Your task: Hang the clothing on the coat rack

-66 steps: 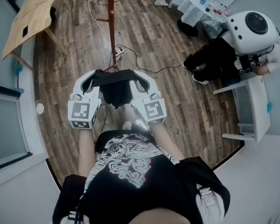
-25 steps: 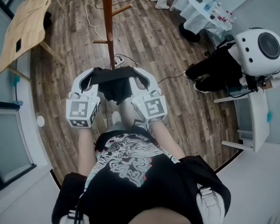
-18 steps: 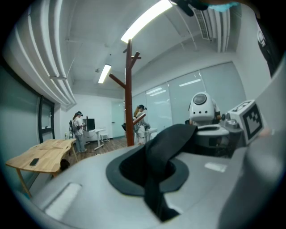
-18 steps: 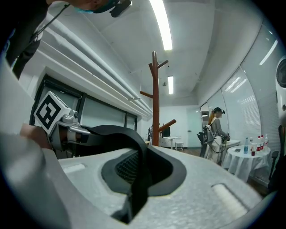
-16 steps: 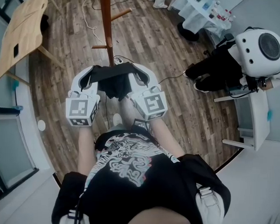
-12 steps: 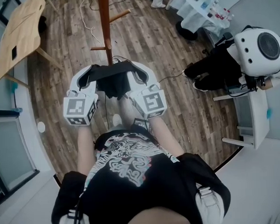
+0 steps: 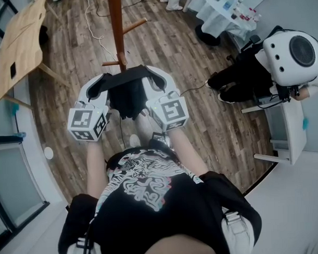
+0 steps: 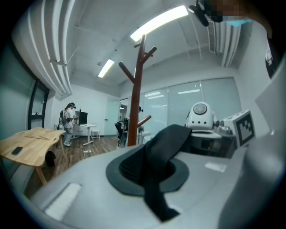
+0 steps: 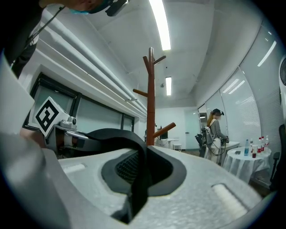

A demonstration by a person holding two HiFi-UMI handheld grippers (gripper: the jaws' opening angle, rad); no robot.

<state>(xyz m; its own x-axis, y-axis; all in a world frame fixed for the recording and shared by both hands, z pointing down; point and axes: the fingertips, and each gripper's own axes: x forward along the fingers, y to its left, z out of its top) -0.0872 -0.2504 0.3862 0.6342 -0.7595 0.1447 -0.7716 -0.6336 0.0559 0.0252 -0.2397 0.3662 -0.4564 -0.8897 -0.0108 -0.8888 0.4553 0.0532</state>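
1. Far left, a wooden table (image 7: 21,45) can be seen on the plank floor, well apart from everything else.
2. The left gripper (image 7: 102,83) is clamped shut on one end of the black clothing (image 7: 127,93). In the left gripper view, a strip of the fabric is pinched between the jaws and trails back toward the camera.
3. The clothing is stretched between the two grippers, and its middle sags below them.
4. The coat rack (image 7: 116,26) is found just beyond the clothing. Whether its lowest peg is touched by the fabric can't really be told.
5. The right gripper (image 7: 156,79) is closed on the other end the same way, with fabric caught between its jaws.
6. Off to the right, a white round-headed robot (image 7: 287,41) is seen beside a desk.
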